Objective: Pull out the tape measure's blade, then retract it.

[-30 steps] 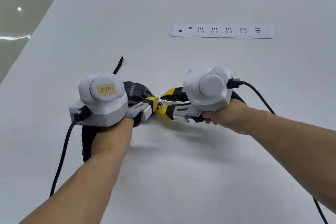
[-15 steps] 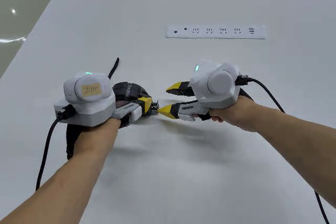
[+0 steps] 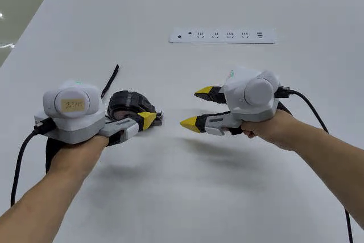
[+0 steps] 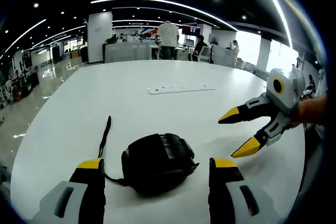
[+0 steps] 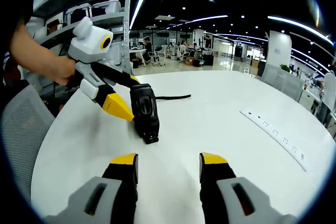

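A black tape measure [image 3: 126, 103] lies on the white table [image 3: 182, 186], its blade drawn in and the hook [image 3: 158, 119] at its right end. A black wrist strap [image 3: 110, 79] trails behind it. My left gripper [image 3: 136, 110] is open, and the tape measure [image 4: 157, 162] lies between its jaws with a gap on each side. My right gripper [image 3: 197, 107] is open and holds nothing, a short way to the right of the hook. In the right gripper view the tape measure [image 5: 146, 109] lies ahead, with the left gripper [image 5: 130, 97] over it.
A white power strip [image 3: 223, 35] lies flat at the far middle of the table. Black cables run back from both grippers along the table. The table's left edge [image 3: 34, 32] drops to a glossy floor. In the left gripper view, people stand beyond the table's far end.
The two grippers have drawn apart. My right gripper has moved right, away from the hook it was right up against. My left gripper and the tape measure have shifted left.
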